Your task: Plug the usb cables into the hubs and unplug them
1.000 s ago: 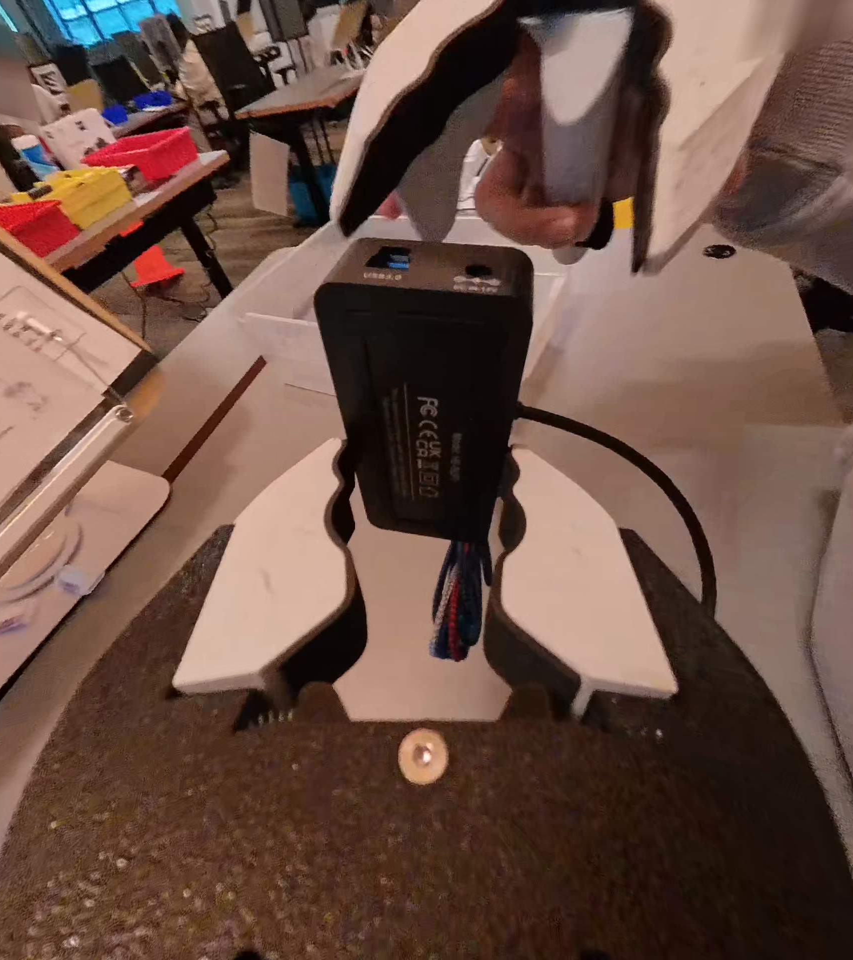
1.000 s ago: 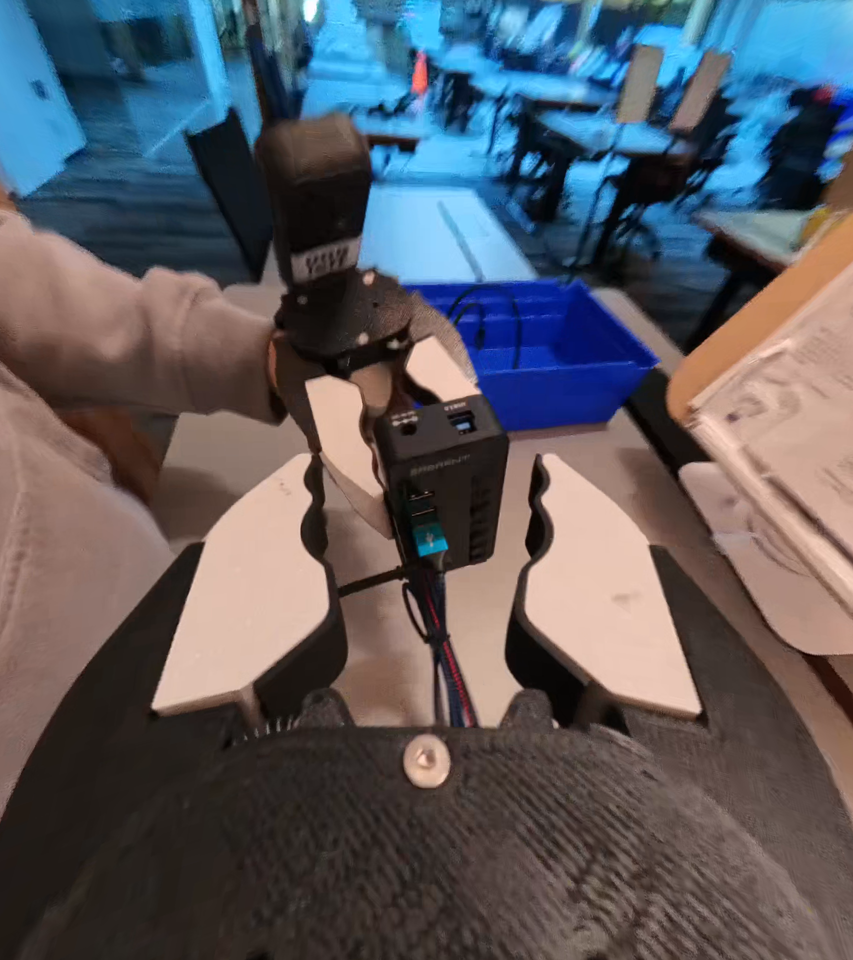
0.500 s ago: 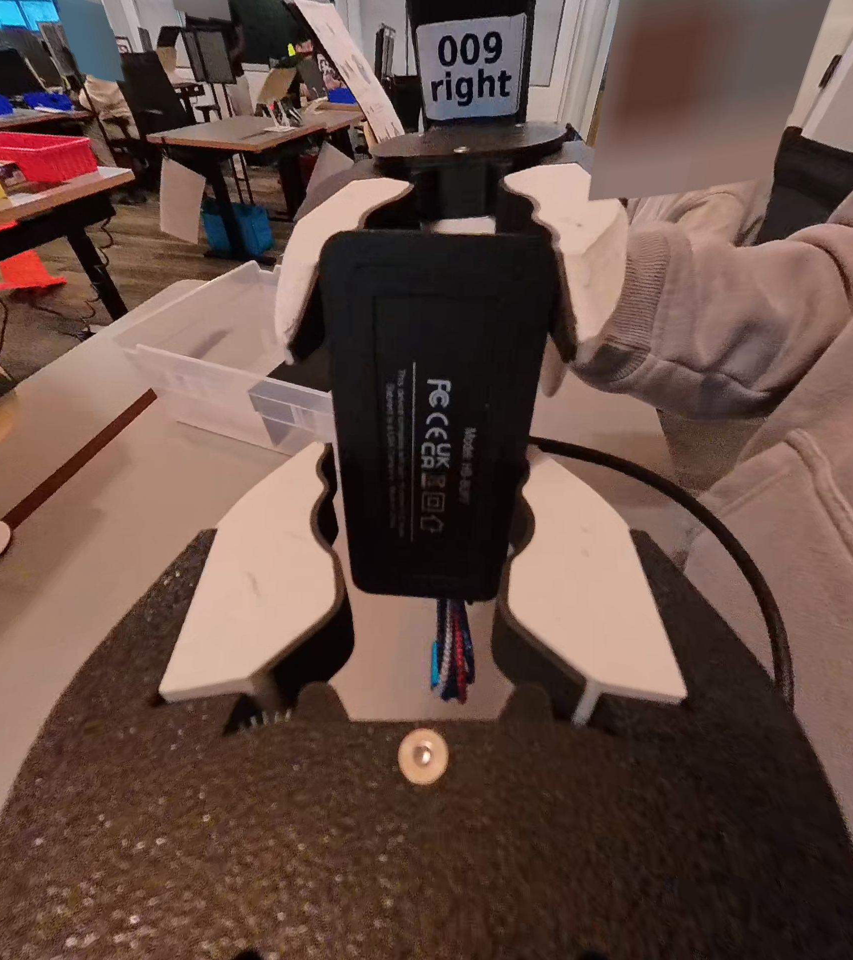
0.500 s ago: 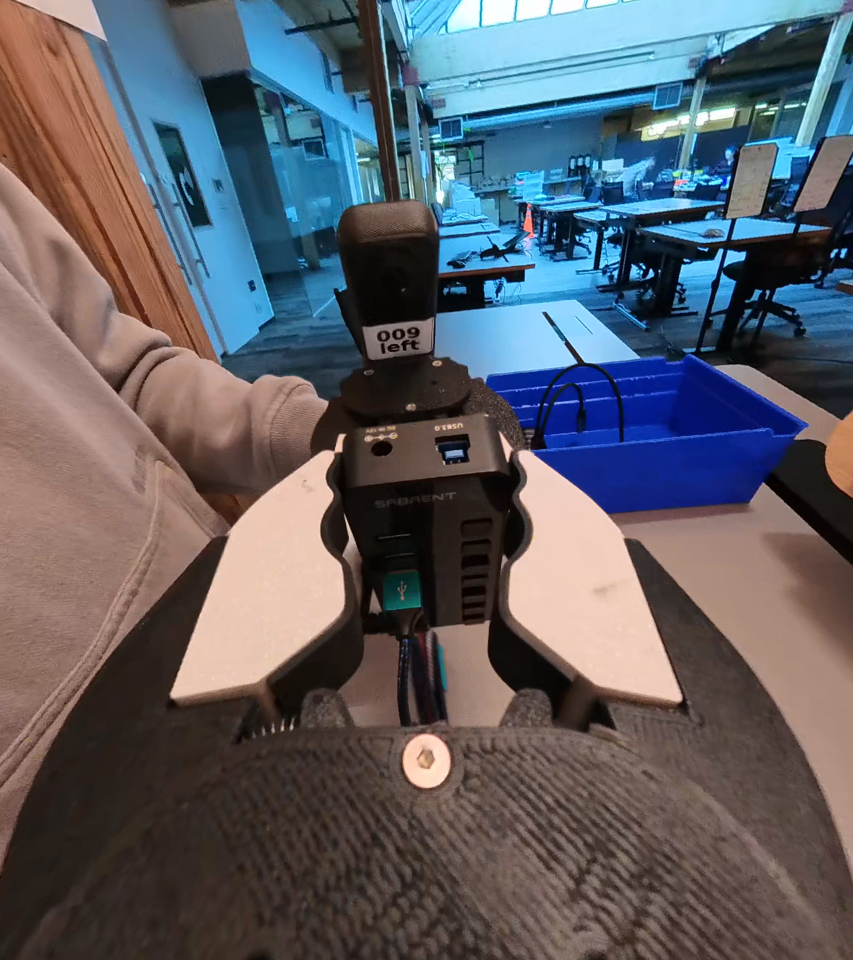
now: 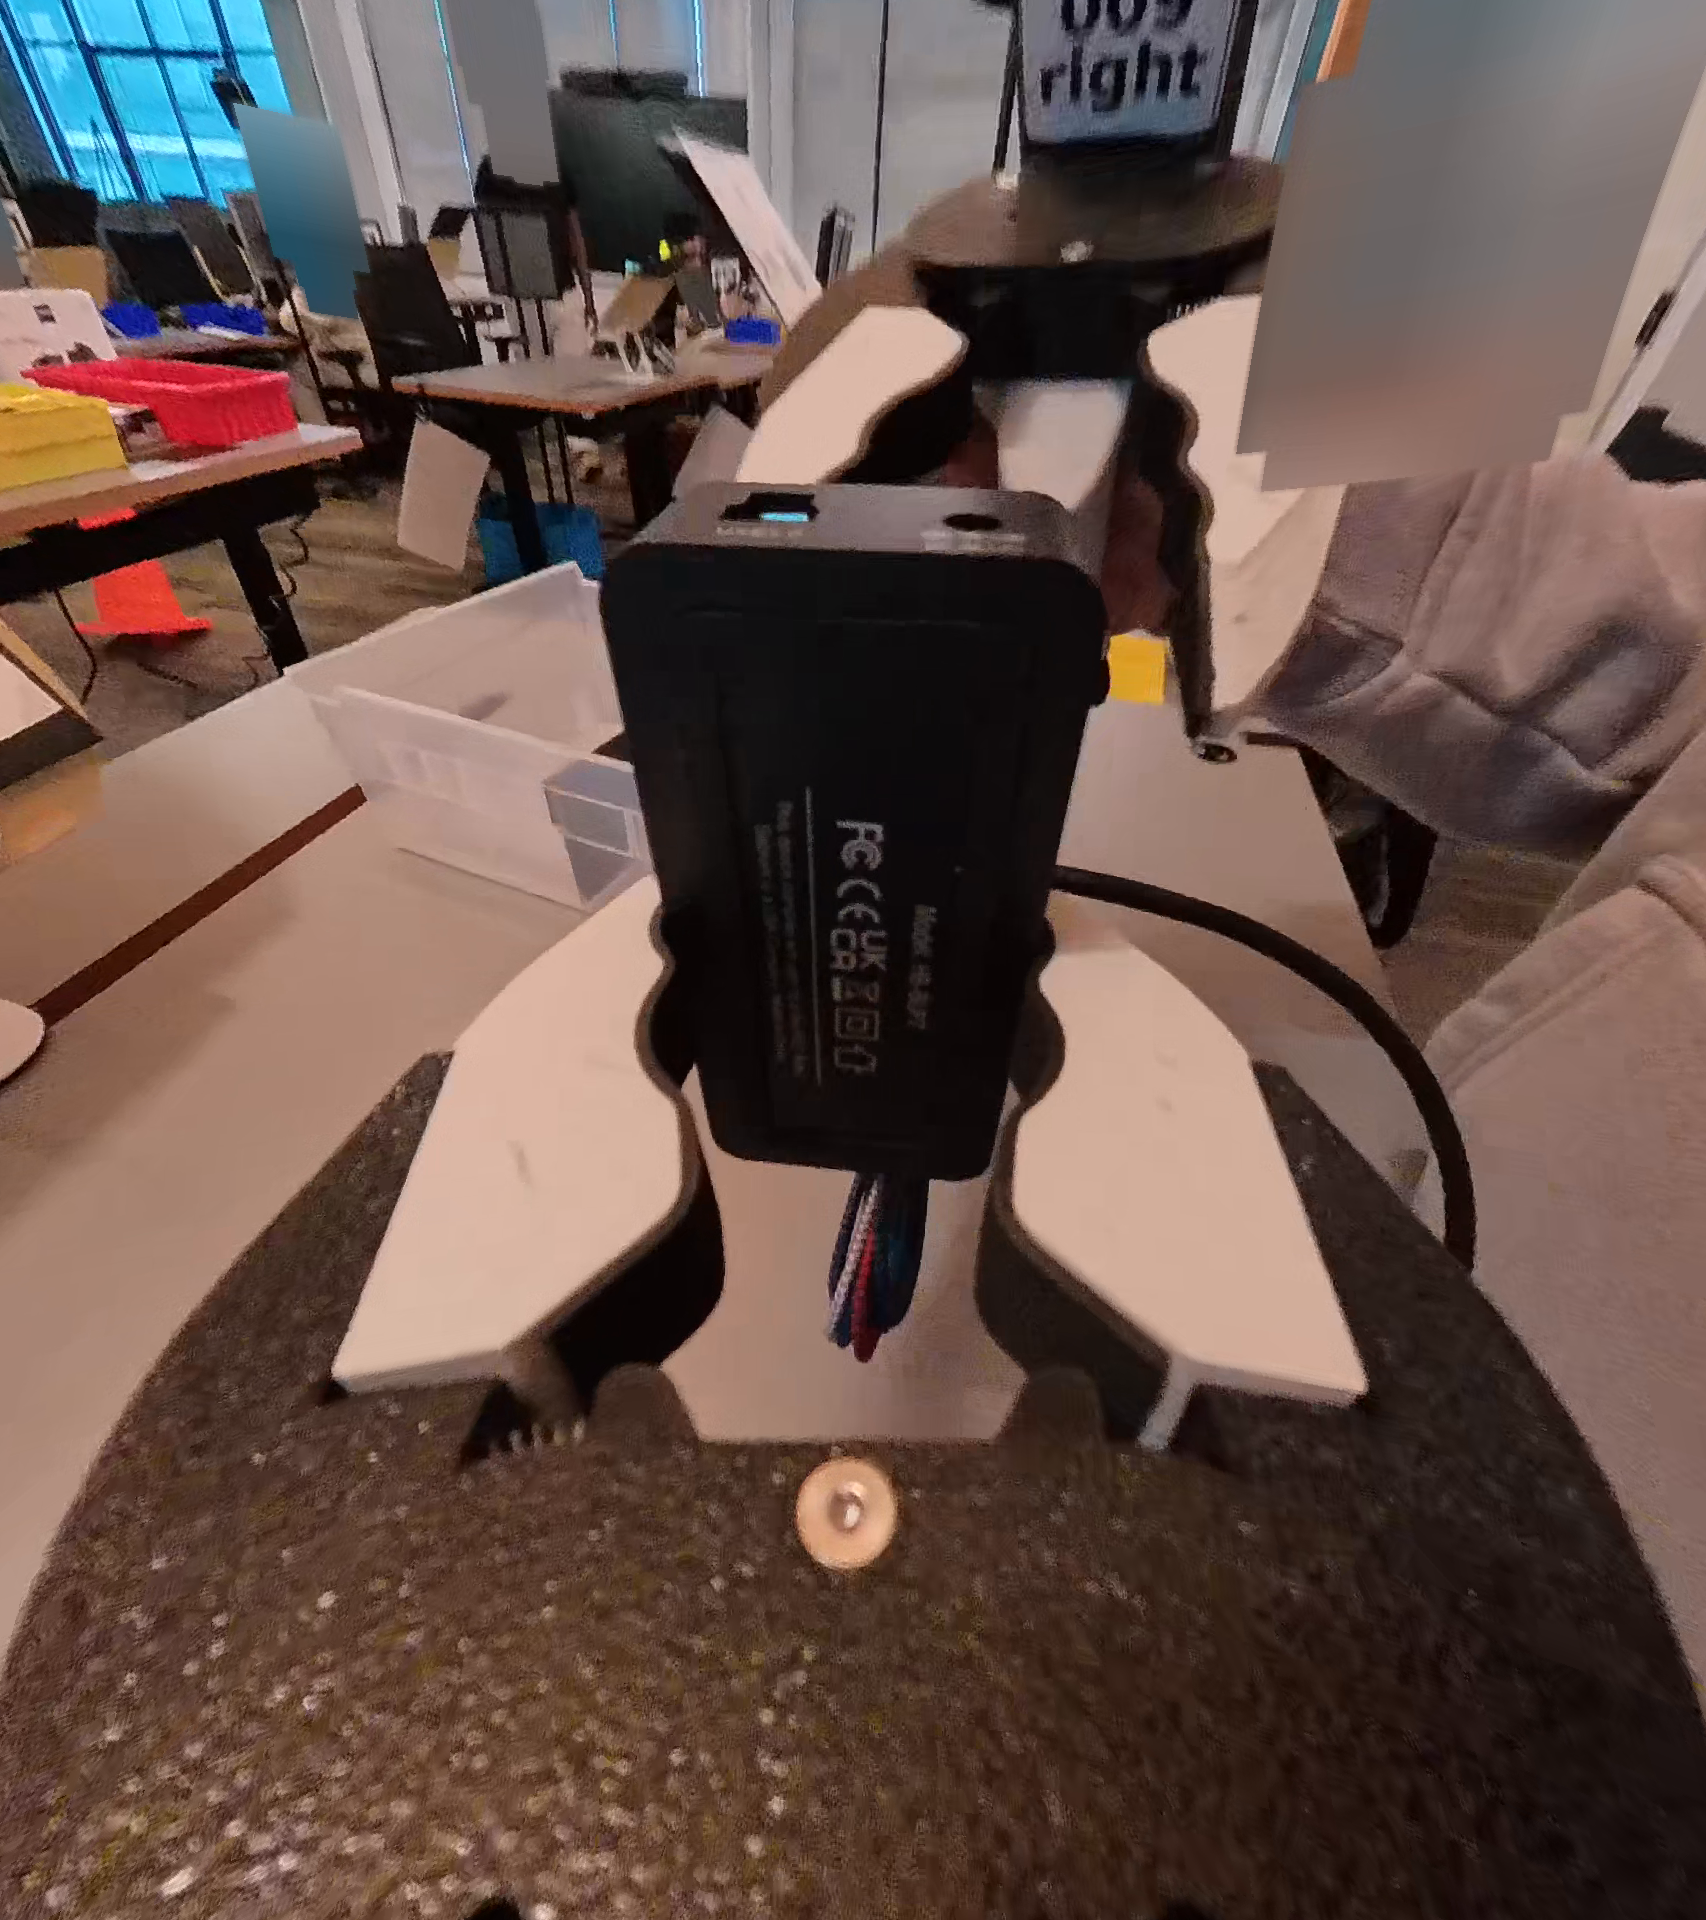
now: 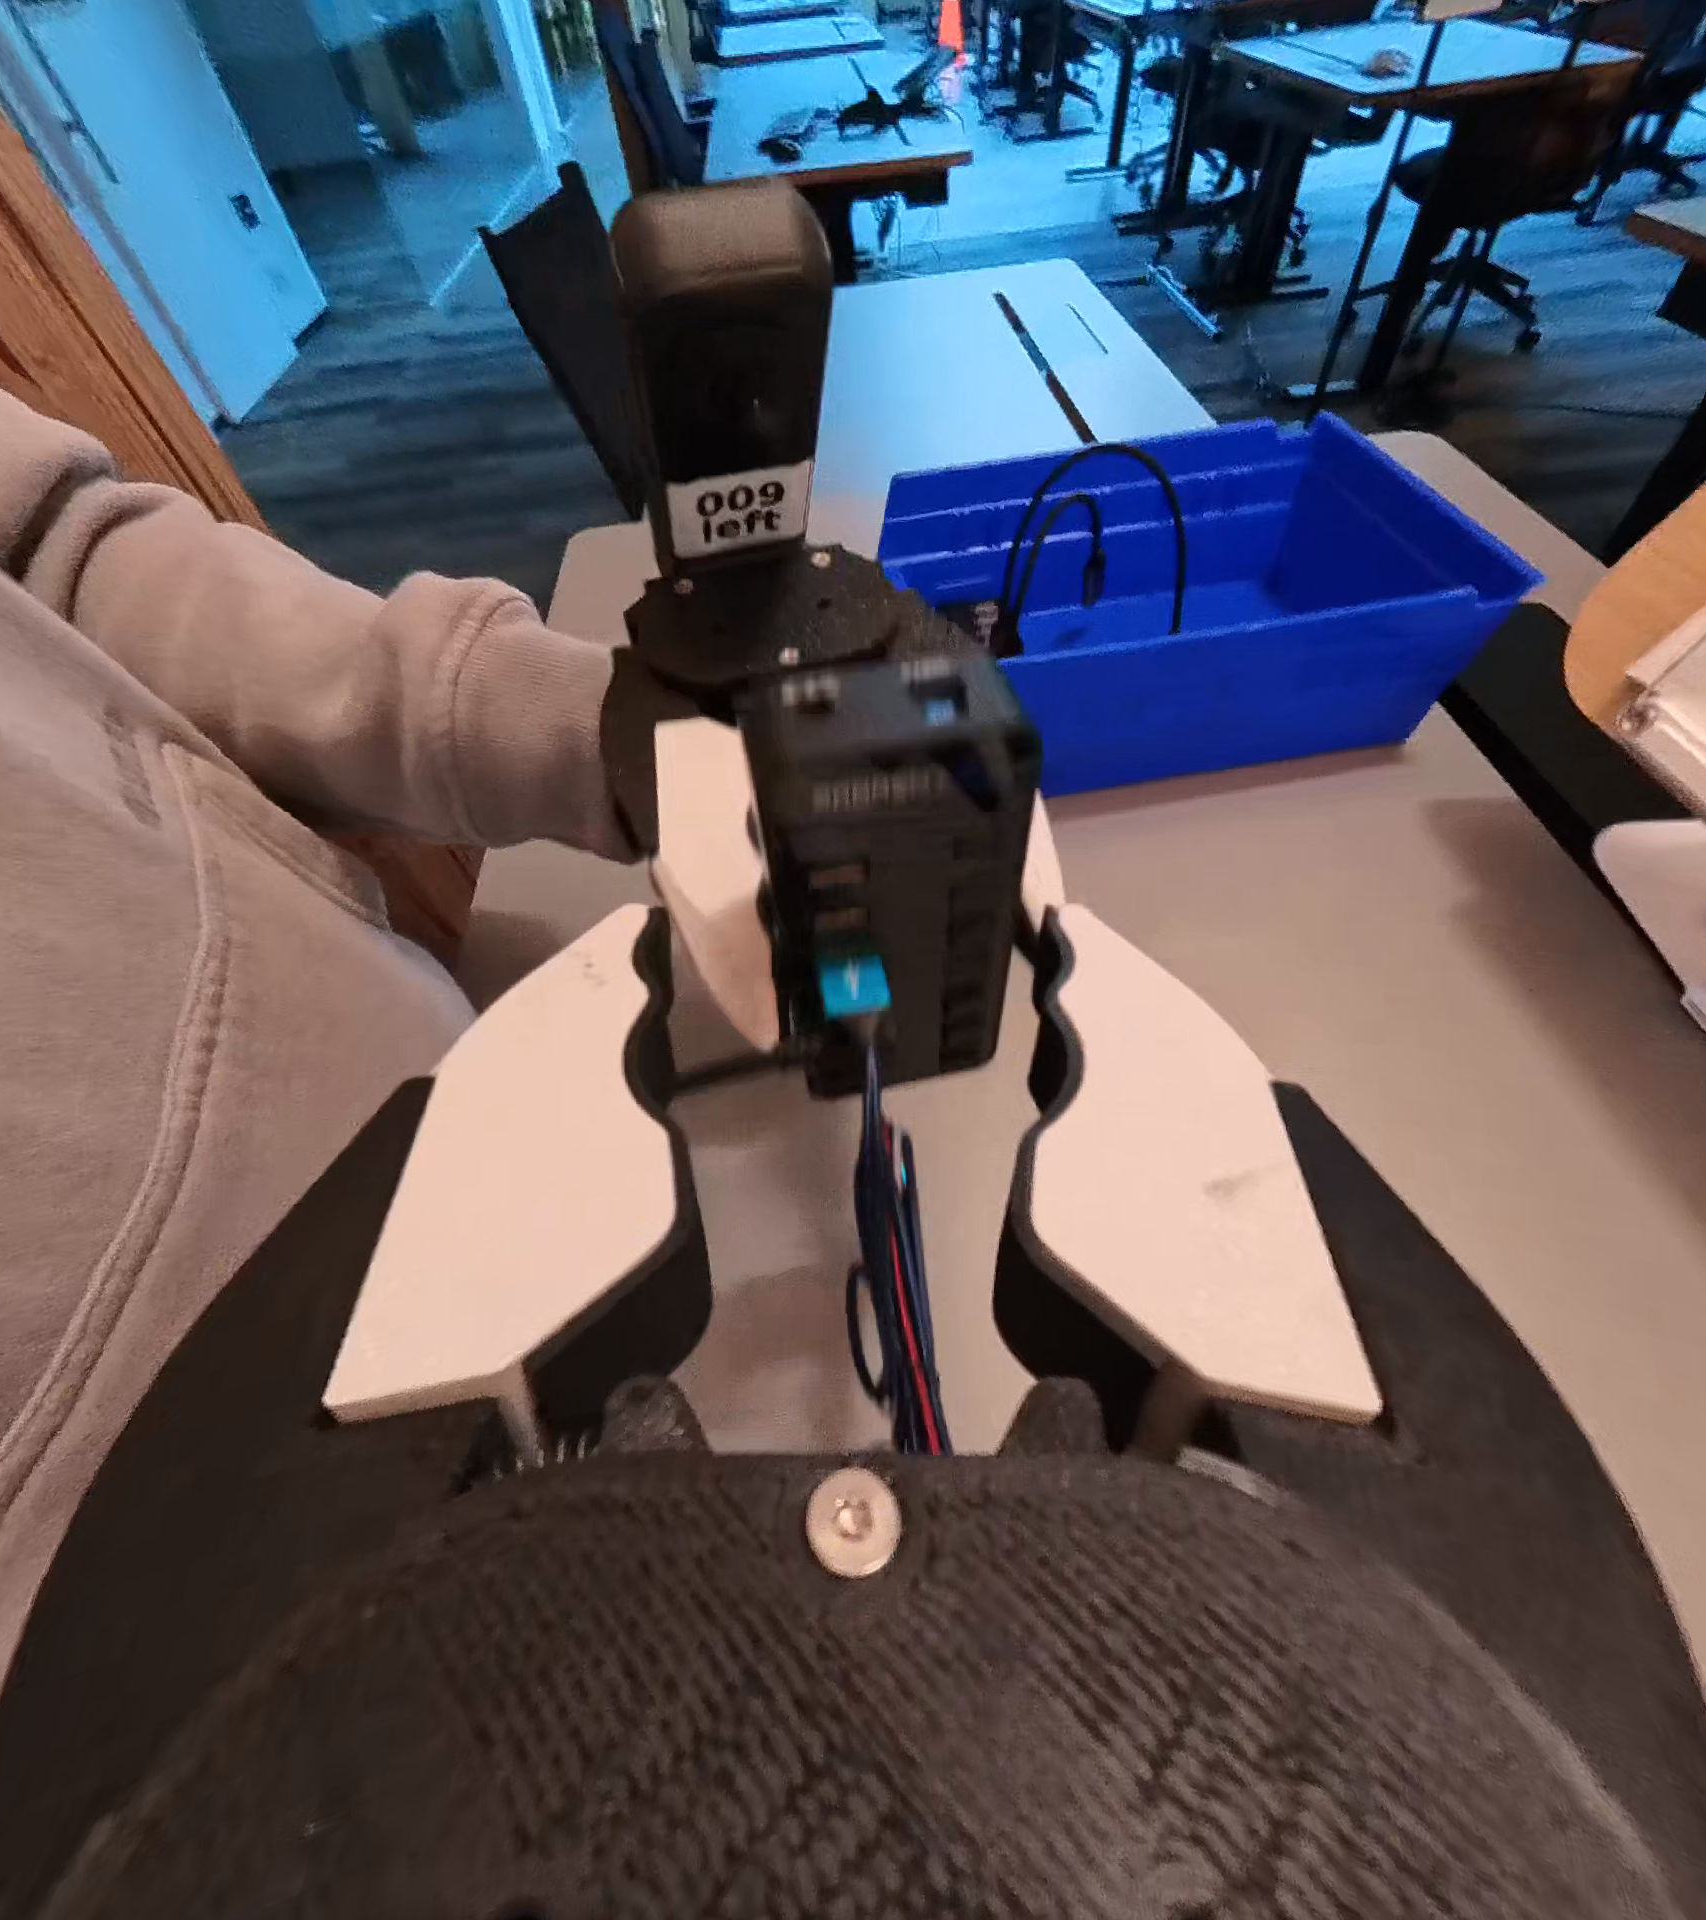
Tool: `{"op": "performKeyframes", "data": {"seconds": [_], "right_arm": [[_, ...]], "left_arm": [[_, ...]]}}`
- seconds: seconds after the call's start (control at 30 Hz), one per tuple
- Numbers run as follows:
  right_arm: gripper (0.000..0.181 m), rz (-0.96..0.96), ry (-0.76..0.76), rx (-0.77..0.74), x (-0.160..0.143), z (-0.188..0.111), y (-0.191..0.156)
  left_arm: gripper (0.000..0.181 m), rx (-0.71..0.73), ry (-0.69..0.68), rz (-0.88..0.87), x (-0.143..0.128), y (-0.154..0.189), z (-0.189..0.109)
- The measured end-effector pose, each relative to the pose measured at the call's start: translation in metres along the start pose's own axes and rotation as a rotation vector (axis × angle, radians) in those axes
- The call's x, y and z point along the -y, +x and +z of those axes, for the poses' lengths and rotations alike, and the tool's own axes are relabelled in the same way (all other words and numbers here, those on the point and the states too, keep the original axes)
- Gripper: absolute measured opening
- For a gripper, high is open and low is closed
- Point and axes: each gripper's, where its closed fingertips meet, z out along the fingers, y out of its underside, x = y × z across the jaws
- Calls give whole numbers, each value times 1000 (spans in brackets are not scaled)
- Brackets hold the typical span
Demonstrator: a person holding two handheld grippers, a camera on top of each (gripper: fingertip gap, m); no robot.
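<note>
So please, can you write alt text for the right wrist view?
A black USB hub is held upright by the left gripper, just beyond the open right gripper. A teal plug sits in its side, and a blue bin stands behind on the grey table.

Not much room around the hub (image 6: 890, 883): the left gripper (image 6: 864, 904) was clamped on both its sides, with the braided cables (image 6: 896, 1257) hanging through the right gripper's (image 6: 844, 997) open gap. Bare tabletop (image 6: 1348, 987) at right center was passable, while the blue bin (image 6: 1213, 623) blocked the upper right.

Wrist cameras face-to-face, close, sharing hub (image 5: 854, 831)
</note>
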Motion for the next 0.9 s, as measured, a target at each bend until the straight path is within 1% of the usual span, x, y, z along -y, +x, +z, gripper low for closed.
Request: {"op": "performKeyframes", "data": {"seconds": [0.03,0.13,0.2,0.33,0.4,0.5,0.67,0.8,0.9], "right_arm": [[66,11,1,3,-3,-4,-2],[53,41,19,-21,-11,-7,0],[33,47,48,4,-10,-6,-4],[27,50,27,41,-20,5,-9],[24,42,37,42,-20,11,-11],[14,44,51,37,-19,16,-10],[14,29,70,49,-16,20,-12],[14,-3,-15,58,-16,15,-16],[14,-27,-74,67,-18,10,-18]], "left_arm": [[59,3,20,-8,1,-1,-3],[59,-4,4,1,-5,-2,-7],[59,-24,4,2,-7,1,-8],[59,-44,31,-8,-5,3,-8],[59,-57,27,-1,-4,5,-8],[59,-66,16,13,-5,8,-8],[59,-79,31,-12,-3,10,-12],[59,-100,55,-9,5,14,-14],[59,-82,41,28,6,16,-11]]}}
